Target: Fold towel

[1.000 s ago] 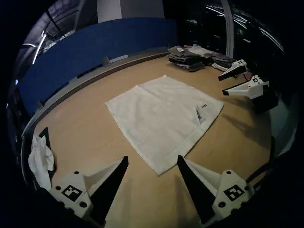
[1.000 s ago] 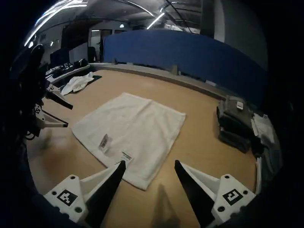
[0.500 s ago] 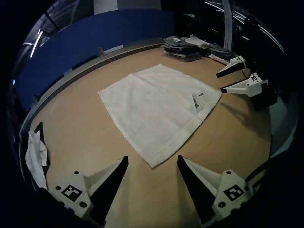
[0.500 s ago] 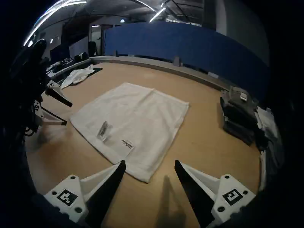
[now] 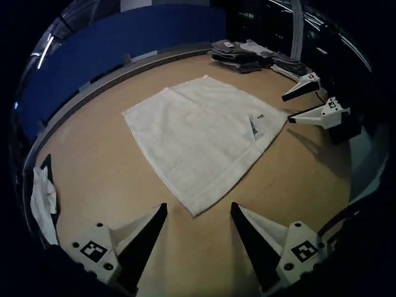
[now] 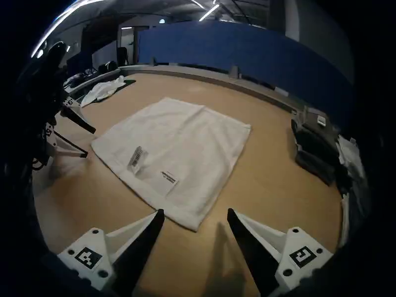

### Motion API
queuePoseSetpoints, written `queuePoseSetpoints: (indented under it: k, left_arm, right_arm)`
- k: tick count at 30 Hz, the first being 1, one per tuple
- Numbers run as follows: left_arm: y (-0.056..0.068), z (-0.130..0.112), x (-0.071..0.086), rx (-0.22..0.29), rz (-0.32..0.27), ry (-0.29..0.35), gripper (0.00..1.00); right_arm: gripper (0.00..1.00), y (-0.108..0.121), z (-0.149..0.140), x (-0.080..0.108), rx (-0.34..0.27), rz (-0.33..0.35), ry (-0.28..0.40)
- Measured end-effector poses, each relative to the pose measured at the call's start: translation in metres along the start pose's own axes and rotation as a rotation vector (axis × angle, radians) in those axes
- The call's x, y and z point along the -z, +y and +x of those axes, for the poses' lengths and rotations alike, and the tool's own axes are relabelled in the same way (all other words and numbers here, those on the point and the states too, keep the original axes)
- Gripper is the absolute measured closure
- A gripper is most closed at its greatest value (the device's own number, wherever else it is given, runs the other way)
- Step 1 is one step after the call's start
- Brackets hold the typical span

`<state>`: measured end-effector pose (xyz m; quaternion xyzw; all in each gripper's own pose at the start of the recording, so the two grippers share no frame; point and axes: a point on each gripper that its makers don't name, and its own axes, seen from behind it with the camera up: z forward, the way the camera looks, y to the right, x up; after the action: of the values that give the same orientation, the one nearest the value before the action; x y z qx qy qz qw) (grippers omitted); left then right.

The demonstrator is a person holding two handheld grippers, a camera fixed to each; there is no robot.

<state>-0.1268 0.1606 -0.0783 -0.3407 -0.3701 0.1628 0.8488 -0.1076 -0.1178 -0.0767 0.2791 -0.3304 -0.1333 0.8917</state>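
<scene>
White cloth towel (image 5: pixel 208 128) lies flat on brown wooden bench (image 5: pixel 99 163), its labels (image 6: pixel 137 159) unreadable; left tool (image 5: pixel 198 204) and right tool (image 6: pixel 195 210) wide, empty.

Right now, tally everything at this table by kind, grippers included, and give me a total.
Flat white towel: 1
Crumpled white cloth: 1
Stack of folded cloths: 1 (its pieces are too small to count)
Grippers: 2, the left gripper and the right gripper, both open
Total: 5
</scene>
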Motion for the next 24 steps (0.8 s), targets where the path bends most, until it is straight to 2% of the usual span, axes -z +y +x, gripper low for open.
queuePoseSetpoints:
  k: [7,16,20,24]
  left_arm:
    - [0.004,-0.001,-0.003,0.009,-0.019,-0.019,0.09]
    - [0.005,0.001,-0.009,0.017,-0.024,-0.044,0.28]
    - [0.005,0.002,-0.010,0.019,-0.022,-0.054,0.33]
    - [0.005,0.001,-0.010,0.015,-0.021,-0.066,0.45]
  right_arm:
    - [0.07,-0.001,-0.005,-0.001,-0.004,0.017,-0.020]
    - [0.32,-0.004,-0.011,-0.004,-0.020,0.040,-0.054]
    - [0.52,-0.005,-0.013,-0.005,-0.035,0.055,-0.070]
    - [0.57,-0.004,-0.015,-0.007,-0.045,0.056,-0.078]
